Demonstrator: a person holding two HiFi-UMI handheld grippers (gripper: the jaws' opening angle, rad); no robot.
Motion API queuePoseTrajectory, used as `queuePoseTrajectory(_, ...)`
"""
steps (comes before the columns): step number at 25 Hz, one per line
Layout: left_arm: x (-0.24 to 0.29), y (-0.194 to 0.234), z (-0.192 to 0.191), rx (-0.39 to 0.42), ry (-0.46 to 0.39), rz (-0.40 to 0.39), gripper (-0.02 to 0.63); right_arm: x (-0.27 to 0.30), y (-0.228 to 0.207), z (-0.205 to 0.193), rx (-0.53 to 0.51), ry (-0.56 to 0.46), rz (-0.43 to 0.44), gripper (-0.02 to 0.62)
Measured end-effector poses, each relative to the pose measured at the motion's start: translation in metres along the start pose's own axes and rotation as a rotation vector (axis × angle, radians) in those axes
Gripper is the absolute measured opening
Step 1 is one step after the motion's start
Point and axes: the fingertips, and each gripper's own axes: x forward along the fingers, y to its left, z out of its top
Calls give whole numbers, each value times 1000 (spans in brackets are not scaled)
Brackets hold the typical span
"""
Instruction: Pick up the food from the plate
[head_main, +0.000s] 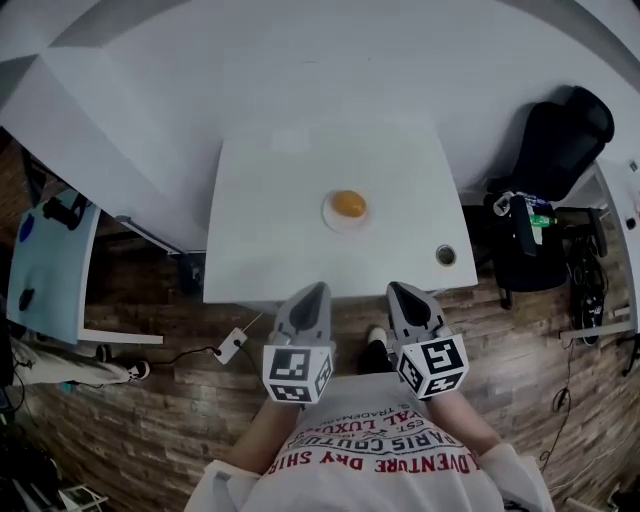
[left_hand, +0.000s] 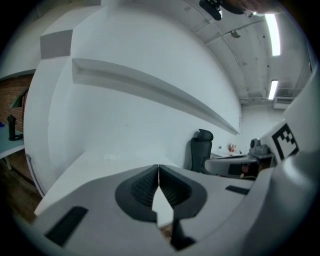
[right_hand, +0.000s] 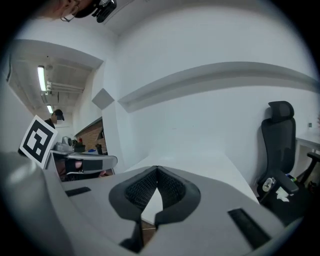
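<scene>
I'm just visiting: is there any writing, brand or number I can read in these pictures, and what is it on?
"ADVENTURE DRY SHIR": red print, upside down in the head view, on the person's white T-shirt; ends cut off.
"ARIS COUTU": the next line on that shirt, partly hidden.
Smaller shirt lines: too blurred to read.
Black-and-white marker cubes on the left gripper and right gripper: patterns only, no letters.

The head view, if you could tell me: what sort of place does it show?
Probably an office or lab: a white table on wood-look flooring, a black office chair, and ceiling strip lights.
</scene>
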Motion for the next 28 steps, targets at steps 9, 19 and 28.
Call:
queuePoseTrajectory(9,100,-26,12,-87,43,58,8,42,-97,17,12,34,77,9)
queuePoseTrajectory(19,153,-9,-9,-151,151,133,8,87,-137,-1,59,118,119,9)
queuePoseTrajectory(28,202,32,-29,-182,235,99,9,143,-144,-1,33,164,65,9)
